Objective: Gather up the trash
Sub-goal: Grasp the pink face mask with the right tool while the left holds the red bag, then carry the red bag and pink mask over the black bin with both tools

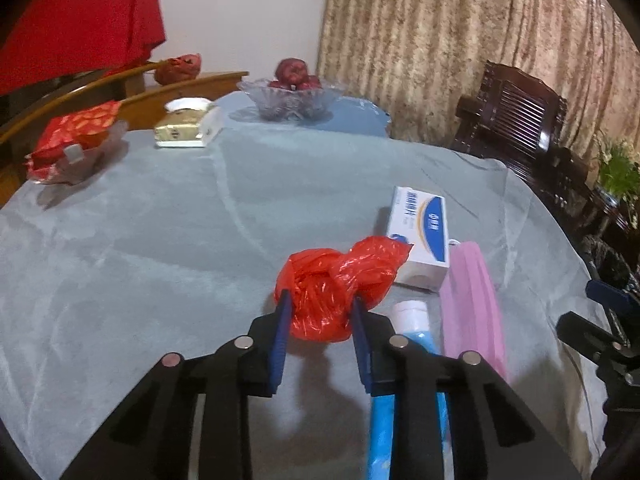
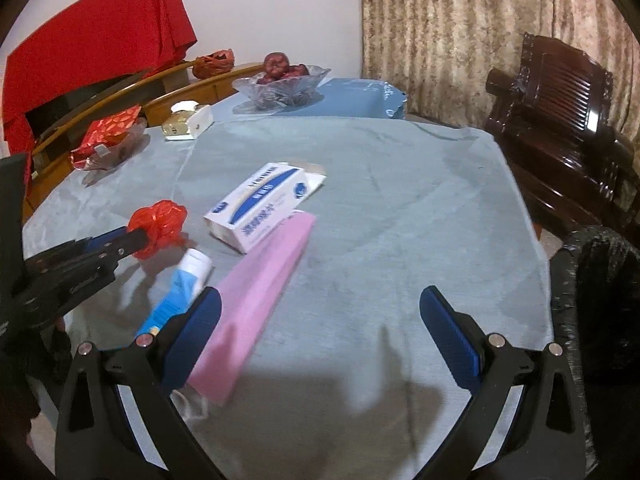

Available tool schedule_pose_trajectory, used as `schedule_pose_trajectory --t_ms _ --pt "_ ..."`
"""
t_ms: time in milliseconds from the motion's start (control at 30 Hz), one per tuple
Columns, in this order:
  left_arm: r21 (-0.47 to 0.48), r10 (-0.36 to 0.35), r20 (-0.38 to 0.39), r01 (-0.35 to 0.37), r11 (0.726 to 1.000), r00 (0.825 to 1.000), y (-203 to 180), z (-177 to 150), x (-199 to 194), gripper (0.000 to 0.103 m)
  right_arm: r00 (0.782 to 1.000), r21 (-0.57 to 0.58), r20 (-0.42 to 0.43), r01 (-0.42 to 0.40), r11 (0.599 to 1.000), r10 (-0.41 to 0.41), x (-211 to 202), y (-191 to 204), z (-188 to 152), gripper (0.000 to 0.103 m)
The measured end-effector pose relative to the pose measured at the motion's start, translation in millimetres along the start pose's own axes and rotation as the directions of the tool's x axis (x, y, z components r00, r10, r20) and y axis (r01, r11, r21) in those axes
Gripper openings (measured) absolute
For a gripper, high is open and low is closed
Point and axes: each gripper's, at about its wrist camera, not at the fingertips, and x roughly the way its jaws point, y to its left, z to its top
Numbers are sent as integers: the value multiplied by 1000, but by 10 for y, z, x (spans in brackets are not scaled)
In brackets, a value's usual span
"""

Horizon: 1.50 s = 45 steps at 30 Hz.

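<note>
Red plastic bag [image 1: 334, 286], crumpled into a wad, sits between the blue pads of the left gripper [image 1: 320, 304]; both pads press into its sides, so the jaws stand narrow and clamped on it. From the right wrist view the same bag [image 2: 160, 228] shows at about 9 o'clock, at the tip of the left gripper, with its shadow on the cloth beneath; whether it is lifted clear of the cloth I cannot tell. Right gripper [image 2: 320, 312] hangs over bare cloth at the near edge with its jaws spread wide and nothing between them. Grey-blue tablecloth [image 1: 160, 260] covers the table. Trash left on it, read from the left wrist view: a white and blue box [image 1: 424, 236] at 2 o'clock of the bag, touching it in this view; a pink face mask [image 1: 472, 304] at 3 o'clock, its far end against the box; a blue tube with a white cap [image 1: 412, 320] just beside the mask, running under the left gripper's right finger. Far side of the table, 12 o'clock: a glass bowl of red fruit [image 1: 292, 96]. At 11 o'clock, a tissue box [image 1: 188, 124], and at 10 o'clock a dish with a red packet [image 1: 76, 140]. A black-lined bin [image 2: 600, 280] stands off the table at 3 o'clock in the right wrist view, below a dark wooden chair [image 2: 560, 120].
</note>
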Motion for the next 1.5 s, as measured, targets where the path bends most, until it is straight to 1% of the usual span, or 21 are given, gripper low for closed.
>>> schedule_pose_trajectory --t_ms 133,200,267,400,500,600,667,700,767,800,833,867,900,967,1033,1300,1500 --pt "-9 37 2 -37 999 999 130 -64 -114 28 1000 -14 -5 -9 1000 9 83 154 12 96" --pt "-16 47 -7 -48 999 999 193 -97 -137 28 1000 -15 -17 -9 1000 8 147 224 6 93" --pt "-18 54 -11 -55 998 998 234 -124 -153 28 1000 -15 -30 -9 1000 8 204 278 1 87" --pt "-13 65 -10 -65 998 998 277 -160 -175 28 999 -27 -46 2 1000 -4 282 349 -18 85" --pt "-10 68 -8 -68 998 998 295 -172 -186 28 998 -23 -67 7 1000 -9 348 373 -31 81" --pt "-10 69 -5 -69 998 998 296 -178 -192 28 995 -7 -98 1 1000 -1 429 372 -43 73" --pt "-8 69 -4 -69 998 998 301 -187 -201 28 993 -6 -120 -7 1000 6 478 388 -60 61" --pt "-7 68 -5 -68 998 998 302 -189 -205 28 991 -5 -136 -14 1000 13 506 399 -73 58" --pt "-5 68 -6 -68 998 998 295 -197 -213 28 985 1 -168 -37 999 37 548 414 -96 43" --pt "-5 68 -6 -68 998 998 298 -199 -215 28 984 2 -174 -43 999 43 552 421 -104 41" --pt "-7 68 -6 -68 998 998 300 -197 -216 28 984 1 -173 -50 999 49 543 429 -107 36" --pt "-7 68 -6 -68 998 998 300 -196 -214 28 983 2 -174 -59 998 58 541 441 -103 27" --pt "-7 67 -4 -67 998 998 303 -192 -218 28 981 8 -179 -79 997 79 538 444 -98 23" --pt "-6 66 0 -66 998 998 285 -185 -241 28 978 15 -181 -104 994 105 516 439 -84 10" --pt "-2 64 7 -64 998 998 259 -171 -275 28 976 21 -179 -122 992 123 485 434 -69 5" --pt "21 39 34 -40 999 999 38 -81 -414 28 983 47 -115 -137 990 141 163 268 36 3" --pt "44 2 48 -4 999 999 -242 -9 -518 28 989 56 -65 -129 990 133 -99 104 109 3"
